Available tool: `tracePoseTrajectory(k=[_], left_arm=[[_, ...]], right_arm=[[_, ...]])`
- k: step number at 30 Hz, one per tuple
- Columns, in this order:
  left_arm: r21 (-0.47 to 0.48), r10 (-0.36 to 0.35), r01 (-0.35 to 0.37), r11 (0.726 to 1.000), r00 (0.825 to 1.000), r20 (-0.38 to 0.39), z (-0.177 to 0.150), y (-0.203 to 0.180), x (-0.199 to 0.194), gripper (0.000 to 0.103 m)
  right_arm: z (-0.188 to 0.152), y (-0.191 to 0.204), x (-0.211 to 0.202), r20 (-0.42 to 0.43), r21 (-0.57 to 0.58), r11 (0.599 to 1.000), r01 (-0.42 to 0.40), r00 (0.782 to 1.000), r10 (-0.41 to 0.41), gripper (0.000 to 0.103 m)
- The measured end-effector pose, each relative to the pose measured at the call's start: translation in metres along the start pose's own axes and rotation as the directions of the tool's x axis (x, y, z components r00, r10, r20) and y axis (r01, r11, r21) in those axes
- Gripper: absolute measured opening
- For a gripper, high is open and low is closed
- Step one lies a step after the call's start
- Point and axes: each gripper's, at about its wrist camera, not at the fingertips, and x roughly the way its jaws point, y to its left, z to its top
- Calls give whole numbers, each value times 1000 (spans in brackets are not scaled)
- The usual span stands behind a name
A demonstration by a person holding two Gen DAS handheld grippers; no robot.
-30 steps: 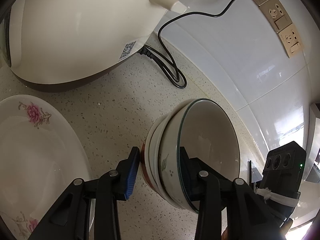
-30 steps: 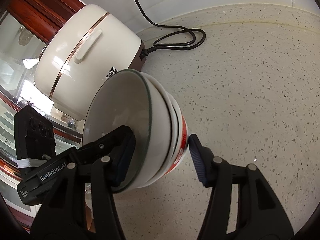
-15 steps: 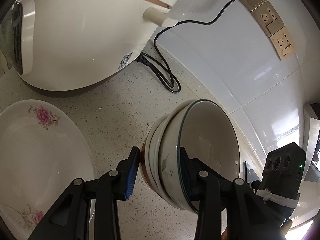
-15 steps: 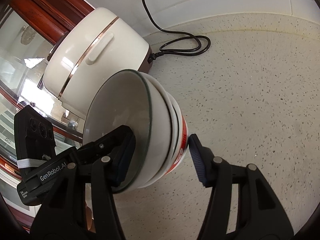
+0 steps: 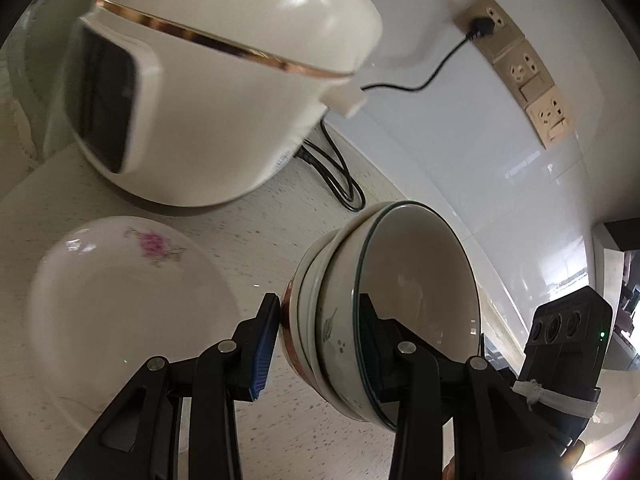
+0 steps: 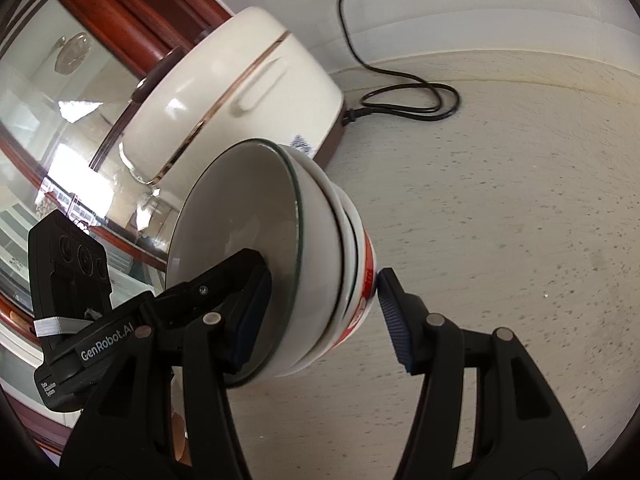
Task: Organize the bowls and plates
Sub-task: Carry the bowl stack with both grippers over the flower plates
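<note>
A stack of nested white bowls [image 5: 384, 304], the outermost with a red band, is held on its side above the counter between both grippers. My left gripper [image 5: 316, 344] is shut on the bowl stack: one finger inside the top bowl, one against the base. My right gripper [image 6: 320, 316] is shut on the same bowl stack [image 6: 280, 264] from the opposite side. A white plate with pink flowers [image 5: 120, 312] lies on the counter to the lower left of the stack.
A white rice cooker [image 5: 208, 92] with a gold band stands behind the plate; it also shows in the right wrist view [image 6: 240, 84]. Its black cord [image 5: 340, 184] coils on the speckled counter [image 6: 500, 200] toward wall sockets [image 5: 516, 68]. A glass cabinet door [image 6: 60, 92] is at left.
Both grippers have lifted the bowl stack higher and away from the counter. The rice cooker and plate look smaller and farther. The grip on the bowls has not changed.
</note>
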Motion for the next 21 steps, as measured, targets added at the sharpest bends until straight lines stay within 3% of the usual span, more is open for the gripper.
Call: tracePoseTrajectory(k=[6,21], left_arm=[[-23,17,-16,1000,999,35,3,22,-24,39],[-117,109,-101,988,992,63,10,87,-53,38]], right_arm=[[-7,27,7,-17,-26,999,-33,999,33,59],[-17,71,72,-127,-42,994,-98,988,92,59]])
